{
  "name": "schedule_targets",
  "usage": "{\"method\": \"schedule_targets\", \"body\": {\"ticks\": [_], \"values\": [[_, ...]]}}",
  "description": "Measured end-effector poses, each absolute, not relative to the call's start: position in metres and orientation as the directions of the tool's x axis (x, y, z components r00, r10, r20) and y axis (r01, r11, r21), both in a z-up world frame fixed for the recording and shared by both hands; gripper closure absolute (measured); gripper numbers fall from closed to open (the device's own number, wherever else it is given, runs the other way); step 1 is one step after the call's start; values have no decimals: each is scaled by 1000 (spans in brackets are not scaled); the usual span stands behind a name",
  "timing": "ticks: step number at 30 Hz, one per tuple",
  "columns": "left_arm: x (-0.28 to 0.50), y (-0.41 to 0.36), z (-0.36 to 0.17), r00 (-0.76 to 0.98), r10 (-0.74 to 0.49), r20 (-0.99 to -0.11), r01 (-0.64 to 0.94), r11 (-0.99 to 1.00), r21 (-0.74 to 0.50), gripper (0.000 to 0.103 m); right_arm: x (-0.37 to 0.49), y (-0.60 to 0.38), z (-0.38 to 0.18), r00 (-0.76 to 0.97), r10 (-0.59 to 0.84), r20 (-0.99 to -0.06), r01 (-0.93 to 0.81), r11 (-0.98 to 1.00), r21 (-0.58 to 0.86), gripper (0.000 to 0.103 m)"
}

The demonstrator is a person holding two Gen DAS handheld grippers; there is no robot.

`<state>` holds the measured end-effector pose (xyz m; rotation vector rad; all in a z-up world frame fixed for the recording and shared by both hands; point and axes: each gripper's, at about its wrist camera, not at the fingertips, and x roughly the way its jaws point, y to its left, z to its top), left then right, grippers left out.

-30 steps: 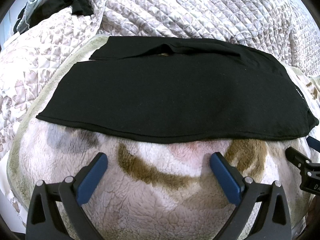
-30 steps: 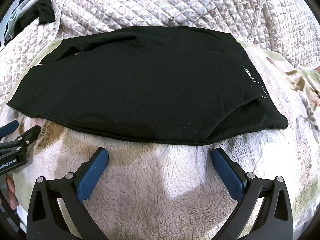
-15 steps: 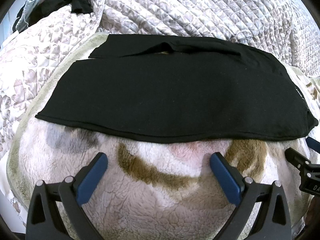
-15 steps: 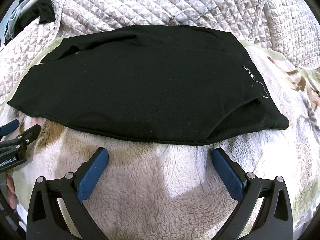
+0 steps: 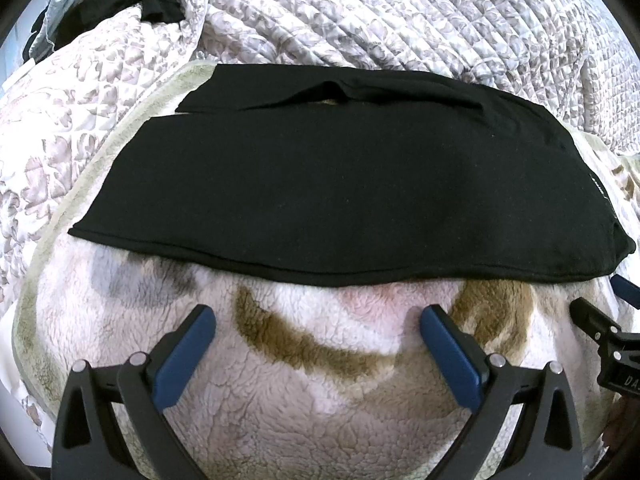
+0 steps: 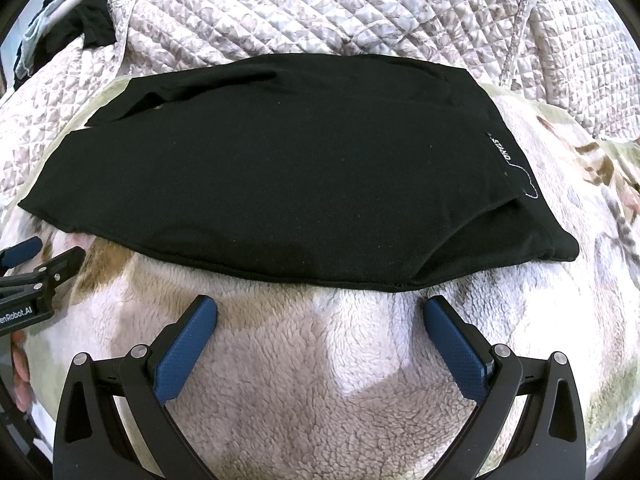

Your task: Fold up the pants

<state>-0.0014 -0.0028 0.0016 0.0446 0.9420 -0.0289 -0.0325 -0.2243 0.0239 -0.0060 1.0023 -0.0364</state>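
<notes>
One black pants point(image 5: 340, 192), two hand-held grippers

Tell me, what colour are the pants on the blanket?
Plain black pants, with a small white-lettered label; clearest in the right wrist view.

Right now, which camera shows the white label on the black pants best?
The right wrist view: the white label is turned toward it, lettering visible, on the pants. The left wrist view shows it only as a sliver at the right edge.

Fleece blanket point(image 5: 320, 392) over quilted bedspread point(image 5: 360, 16)
</notes>
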Motion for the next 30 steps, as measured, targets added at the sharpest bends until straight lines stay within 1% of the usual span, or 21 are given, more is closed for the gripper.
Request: {"method": "schedule_targets", "body": {"ticks": [14, 22, 30], "values": [[-1, -1, 3, 580, -15, -815, 59, 998, 23, 0, -34, -224, 27, 537, -25, -843, 21, 1000, -16, 0], [-4, 4, 7, 586, -42, -809, 56, 998, -11, 0, -36, -226, 33, 568, 13, -823, 25, 999, 32, 0], [-4, 9, 12, 601, -62, -797, 49, 998, -40, 2, -35, -231, 34, 566, 39, -823, 36, 997, 72, 0]]}}
